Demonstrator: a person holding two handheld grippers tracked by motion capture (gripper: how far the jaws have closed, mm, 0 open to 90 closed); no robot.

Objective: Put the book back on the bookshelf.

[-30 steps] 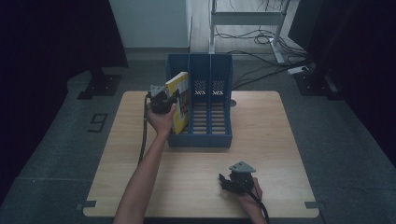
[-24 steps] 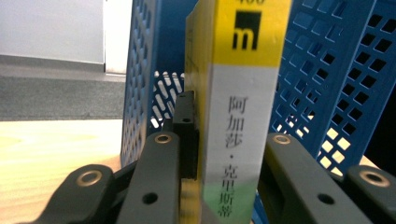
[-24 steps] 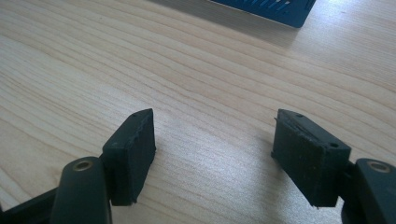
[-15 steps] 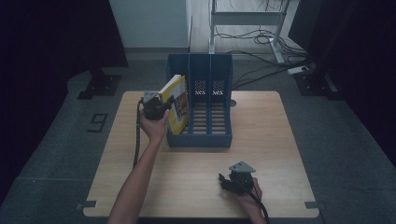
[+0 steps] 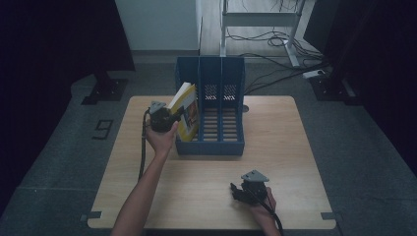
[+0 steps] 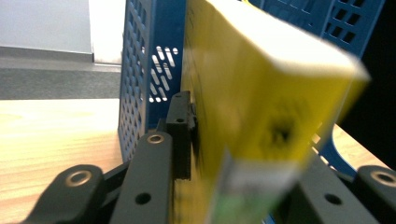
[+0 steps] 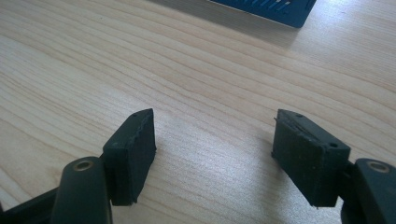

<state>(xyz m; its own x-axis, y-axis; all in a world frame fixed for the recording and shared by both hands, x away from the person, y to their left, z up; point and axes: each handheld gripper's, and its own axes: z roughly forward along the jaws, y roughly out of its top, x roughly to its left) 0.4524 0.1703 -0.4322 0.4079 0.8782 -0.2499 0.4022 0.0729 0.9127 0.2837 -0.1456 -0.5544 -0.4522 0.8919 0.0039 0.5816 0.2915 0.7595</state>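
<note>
Shifted since a second ago in the high view: left gripper [image 5: 178, 117], drawn a little toward the near side and outward from the blue file rack [image 5: 231, 147], with the yellow book [image 5: 187, 110] tipped further over to the left. Jaws just been opening, book between them.

High view: stands the book in the rack's leftmost compartment, top edge leaning out over the left wall. Sits the left gripper just beside that cover, left hand [image 5: 160, 140] wrapped round its body, cable trailing down along the forearm. Rests the right gripper [image 5: 237, 191] low over the wooden table [image 5: 206, 167] near the front edge, well apart from the rack, right hand [image 5: 263, 201] behind it.

Left gripper view: looks along the left gripper [image 6: 252, 158] at the book [image 6: 261, 84], blurred and close, spine end toward the camera. Shows the visible pad just off the cover with a thin dark gap, so slack rather than clamped. Behind, the rack's perforated wall [image 6: 140, 70] and bare table [image 6: 56, 130].

Right gripper view: shows the right gripper [image 7: 212, 144] spread wide over bare wood grain [image 7: 187, 60], nothing between the pads; a corner of the rack [image 7: 280, 14] at the top edge.
</note>
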